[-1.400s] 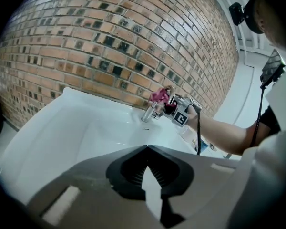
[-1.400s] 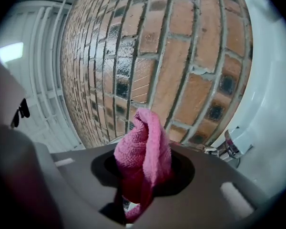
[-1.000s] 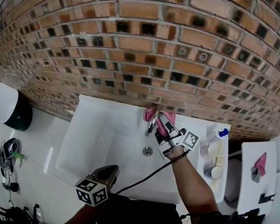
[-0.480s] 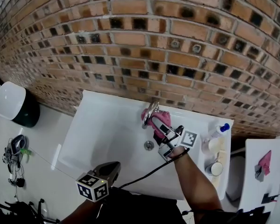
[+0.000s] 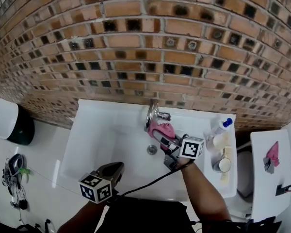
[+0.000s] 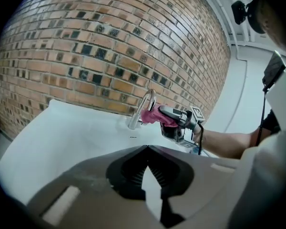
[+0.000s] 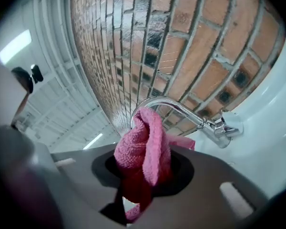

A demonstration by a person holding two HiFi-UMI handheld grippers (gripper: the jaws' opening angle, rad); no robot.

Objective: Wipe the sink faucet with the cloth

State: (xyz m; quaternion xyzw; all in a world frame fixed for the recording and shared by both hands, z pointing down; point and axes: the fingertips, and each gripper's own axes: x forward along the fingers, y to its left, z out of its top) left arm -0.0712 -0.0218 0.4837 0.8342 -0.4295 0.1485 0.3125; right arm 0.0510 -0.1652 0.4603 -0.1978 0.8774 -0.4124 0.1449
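The left gripper [image 5: 112, 171] hangs low over the front edge of the white sink [image 5: 94, 130], its jaws pressed together on nothing and pointing toward the brick wall [image 5: 136, 47]. At the back rim stands the chrome faucet [image 5: 152, 112]. The pink cloth [image 5: 161, 129] is bunched against the faucet's curved spout, pinched in the right gripper [image 5: 161, 136]. The right forearm reaches up and leftward from the lower right. A bottle [image 5: 218, 126] stands on the ledge further right.

Fuzzy cloth [image 7: 143, 147], shiny metal faucet [image 7: 186, 111], glossy sink [image 5: 102, 130], rough brick wall [image 5: 136, 42].
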